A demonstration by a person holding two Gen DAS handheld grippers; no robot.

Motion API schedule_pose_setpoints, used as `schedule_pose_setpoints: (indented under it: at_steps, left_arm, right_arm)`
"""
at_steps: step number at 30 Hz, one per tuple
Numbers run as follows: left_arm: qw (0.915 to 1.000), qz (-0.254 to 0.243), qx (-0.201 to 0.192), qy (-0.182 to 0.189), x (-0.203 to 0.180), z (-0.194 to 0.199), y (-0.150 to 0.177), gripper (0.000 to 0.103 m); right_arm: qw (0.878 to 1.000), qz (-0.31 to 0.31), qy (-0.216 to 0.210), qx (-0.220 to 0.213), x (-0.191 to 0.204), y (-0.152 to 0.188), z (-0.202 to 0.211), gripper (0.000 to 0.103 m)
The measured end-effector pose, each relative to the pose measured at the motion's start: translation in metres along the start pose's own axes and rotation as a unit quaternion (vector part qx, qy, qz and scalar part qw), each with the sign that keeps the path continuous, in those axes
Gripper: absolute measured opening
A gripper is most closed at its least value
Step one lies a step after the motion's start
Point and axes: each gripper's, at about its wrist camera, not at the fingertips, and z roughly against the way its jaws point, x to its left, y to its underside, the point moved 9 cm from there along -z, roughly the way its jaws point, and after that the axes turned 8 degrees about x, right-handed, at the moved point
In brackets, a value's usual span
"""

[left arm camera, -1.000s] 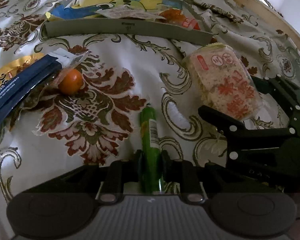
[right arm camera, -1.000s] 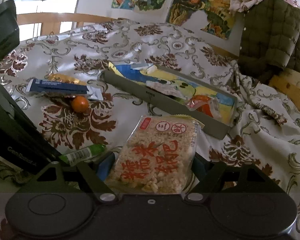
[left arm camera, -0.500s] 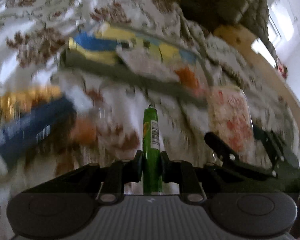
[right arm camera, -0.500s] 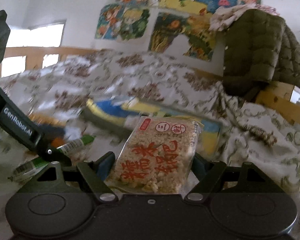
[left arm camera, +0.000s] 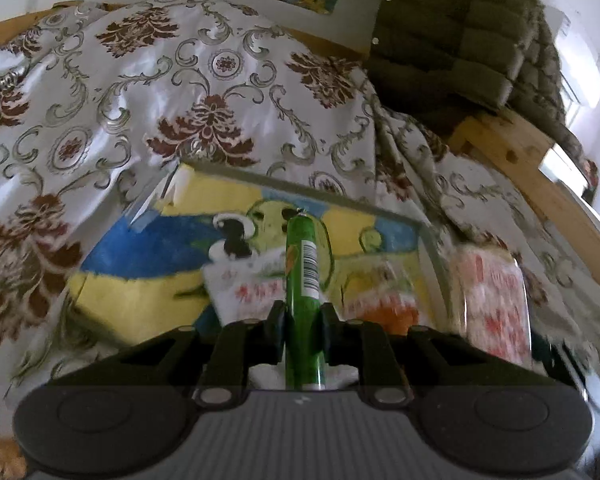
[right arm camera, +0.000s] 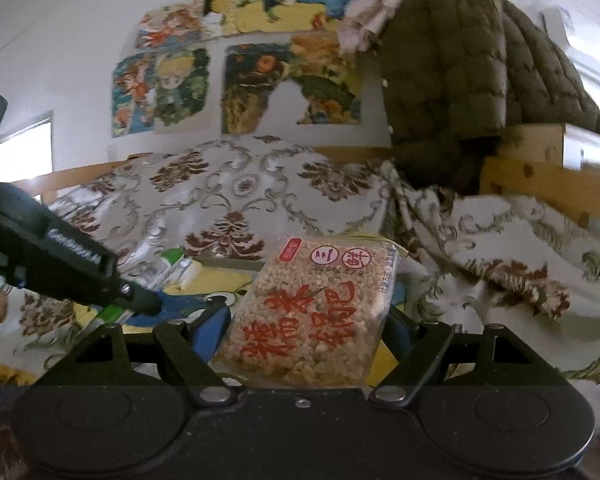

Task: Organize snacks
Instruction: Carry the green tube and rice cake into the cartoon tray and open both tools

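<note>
The left gripper [left arm camera: 302, 322] is pinched tight on a green snack tube [left arm camera: 303, 276], whose long axis runs straight ahead along the fingers, its far tip over the middle of the shallow tray [left arm camera: 430, 240] on the bed [left arm camera: 204, 80]. The tray lies directly below and ahead of this gripper, already holding a white packet [left arm camera: 246, 286] and an orange packet [left arm camera: 380, 312]. The right gripper [right arm camera: 306, 332] clamps a rice-cracker pack [right arm camera: 320, 312] across its width, jaws spread wide; this pack sits at the tray's right edge. The left gripper appears nearer the tray centre, so its release likely needs only a short descent.
</note>
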Motion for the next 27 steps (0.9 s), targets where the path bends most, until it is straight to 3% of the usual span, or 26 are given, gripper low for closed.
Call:
schedule_pose_setpoints:
  at_steps: [7, 11, 22, 27]
  left_arm:
    - [0.9996, 0.0, 0.007, -0.029, 0.0, -0.041, -0.02, 0.019]
    - [0.9991, 0.014, 0.023, -0.034, 0.0, -0.059, -0.016, 0.019]
    - [0.9978, -0.007, 0.042, -0.051, -0.008, -0.08, 0.002, 0.019]
    - [0.9978, -0.007, 0.045, -0.049, -0.009, -0.079, 0.002, 0.023]
  right_arm:
    - [0.999, -0.026, -0.012, 0.028, -0.005, 0.01, -0.027, 0.08]
    - [0.999, -0.029, -0.016, 0.041, -0.005, 0.016, -0.034, 0.062]
    - [0.998, -0.035, -0.016, 0.045, -0.007, 0.019, -0.036, 0.063]
    - [0.998, -0.033, -0.014, 0.044, -0.008, 0.019, -0.034, 0.07]
